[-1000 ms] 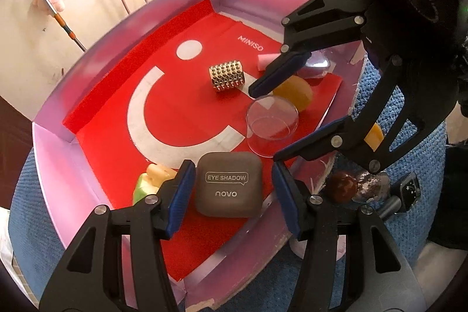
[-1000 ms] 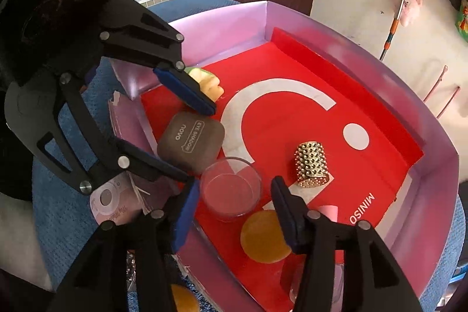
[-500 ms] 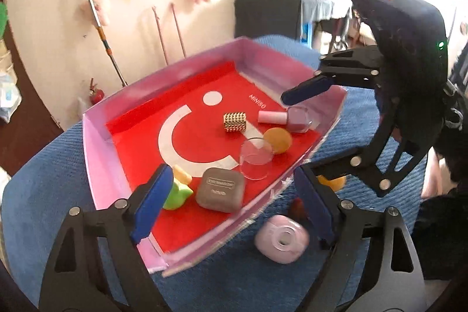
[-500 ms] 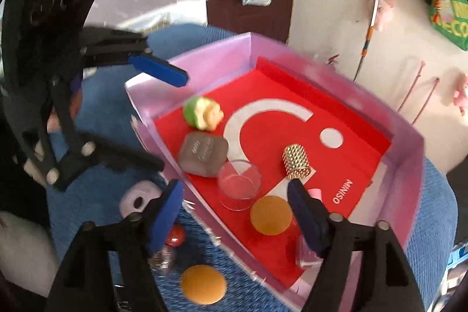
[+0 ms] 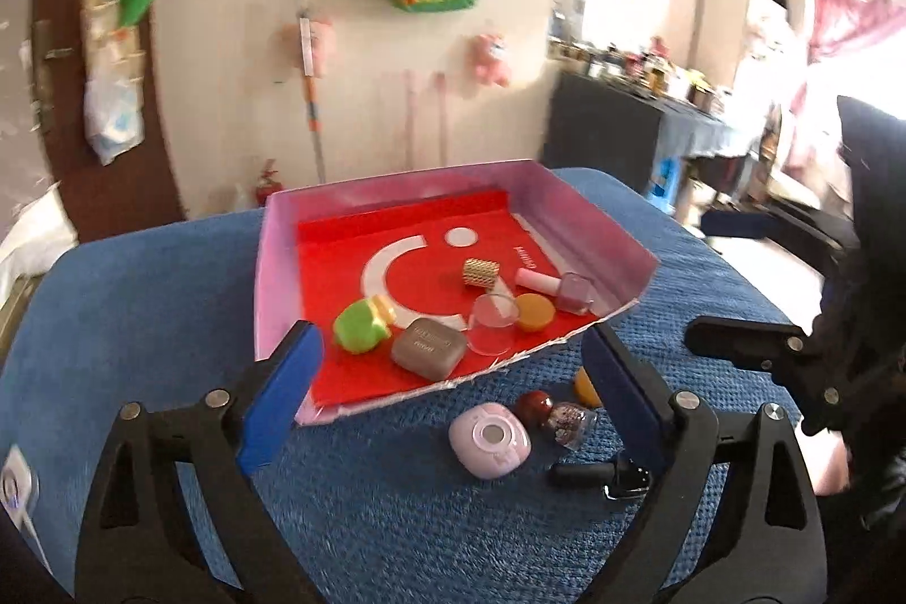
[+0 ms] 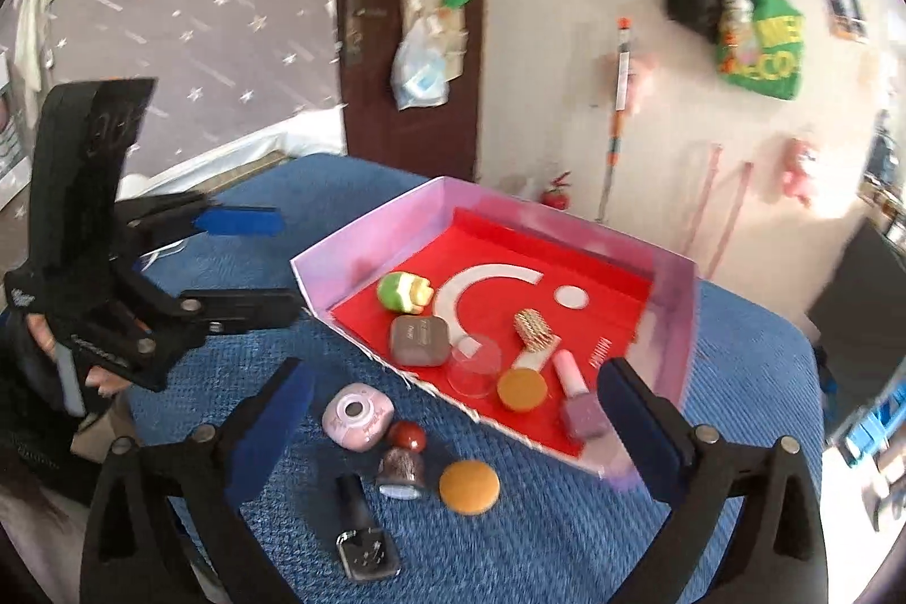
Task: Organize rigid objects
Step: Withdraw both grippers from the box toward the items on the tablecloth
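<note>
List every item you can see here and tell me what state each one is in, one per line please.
left gripper: jaws opening, nothing between them
right gripper: jaws opening, nothing between them
pink tray: near wall folded flat
clear cup: in tray, empty
eye shadow case: in tray, closed
pink bottle: lying in tray
orange disc: flat on blue cloth, outside tray
dark bottle: lying on cloth

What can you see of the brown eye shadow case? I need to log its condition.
The eye shadow case is a rounded square compact, matte brown-grey, plastic by its look, with faint lettering on the closed lid. It lies flat on the red liner near the tray's torn front edge, between the green toy and clear cup. No fingers touch it.
</note>
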{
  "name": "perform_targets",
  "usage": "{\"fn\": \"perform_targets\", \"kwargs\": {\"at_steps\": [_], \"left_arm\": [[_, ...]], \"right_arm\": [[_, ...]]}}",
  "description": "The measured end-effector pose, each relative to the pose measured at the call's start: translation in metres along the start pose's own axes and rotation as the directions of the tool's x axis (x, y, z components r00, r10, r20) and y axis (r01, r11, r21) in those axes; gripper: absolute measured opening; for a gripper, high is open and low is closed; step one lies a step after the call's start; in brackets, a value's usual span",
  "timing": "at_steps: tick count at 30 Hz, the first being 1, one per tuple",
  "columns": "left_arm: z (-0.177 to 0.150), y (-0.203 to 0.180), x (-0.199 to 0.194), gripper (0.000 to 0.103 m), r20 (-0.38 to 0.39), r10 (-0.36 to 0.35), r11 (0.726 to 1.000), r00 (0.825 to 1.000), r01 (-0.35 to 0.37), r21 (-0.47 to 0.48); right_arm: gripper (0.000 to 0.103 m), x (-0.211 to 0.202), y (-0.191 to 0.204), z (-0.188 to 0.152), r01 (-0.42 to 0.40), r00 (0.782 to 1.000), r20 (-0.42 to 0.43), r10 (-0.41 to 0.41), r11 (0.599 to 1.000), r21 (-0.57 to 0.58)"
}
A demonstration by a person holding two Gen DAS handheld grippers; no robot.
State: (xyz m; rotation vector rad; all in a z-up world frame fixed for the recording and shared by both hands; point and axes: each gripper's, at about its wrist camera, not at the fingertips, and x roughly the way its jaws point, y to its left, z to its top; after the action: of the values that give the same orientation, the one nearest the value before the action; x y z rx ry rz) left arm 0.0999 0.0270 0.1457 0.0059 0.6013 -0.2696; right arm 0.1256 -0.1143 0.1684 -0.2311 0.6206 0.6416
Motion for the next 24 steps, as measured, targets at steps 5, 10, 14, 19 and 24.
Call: {"fn": "perform_targets", "kwargs": {"at_steps": [5, 10, 14, 19, 24], "left_arm": [[-0.027, -0.009, -0.001, 0.093, -0.005, 0.032, 0.995, 0.999, -0.032, -0.090], [-0.051, -0.018, 0.006, 0.093, -0.024, 0.085, 0.991, 0.996, -0.087, -0.104], [-0.062, -0.021, 0.019, 0.093, -0.077, 0.069, 0.989, 0.995, -0.078, -0.123], [-0.069, -0.020, 0.030, 0.093, -0.117, 0.074, 0.987, 0.990, -0.090, -0.134], [-0.073, -0.020, 0.040, 0.093, -0.149, 0.080, 0.985, 0.986, -0.101, -0.138]], "right_arm": [[0.103, -0.013, 0.004, -0.031, 0.142, 0.989, 0.024, -0.145, 0.986, 0.092], [0.103, -0.014, 0.000, -0.067, 0.186, 0.979, 0.041, -0.200, 0.958, 0.218], [0.103, -0.006, -0.001, -0.087, 0.239, 0.968, 0.016, -0.251, 0.940, 0.243], [0.103, 0.006, 0.003, -0.095, 0.234, 0.971, -0.016, -0.237, 0.943, 0.236], [0.103, 0.017, 0.003, -0.099, 0.239, 0.971, -0.044, -0.235, 0.945, 0.225]]}}
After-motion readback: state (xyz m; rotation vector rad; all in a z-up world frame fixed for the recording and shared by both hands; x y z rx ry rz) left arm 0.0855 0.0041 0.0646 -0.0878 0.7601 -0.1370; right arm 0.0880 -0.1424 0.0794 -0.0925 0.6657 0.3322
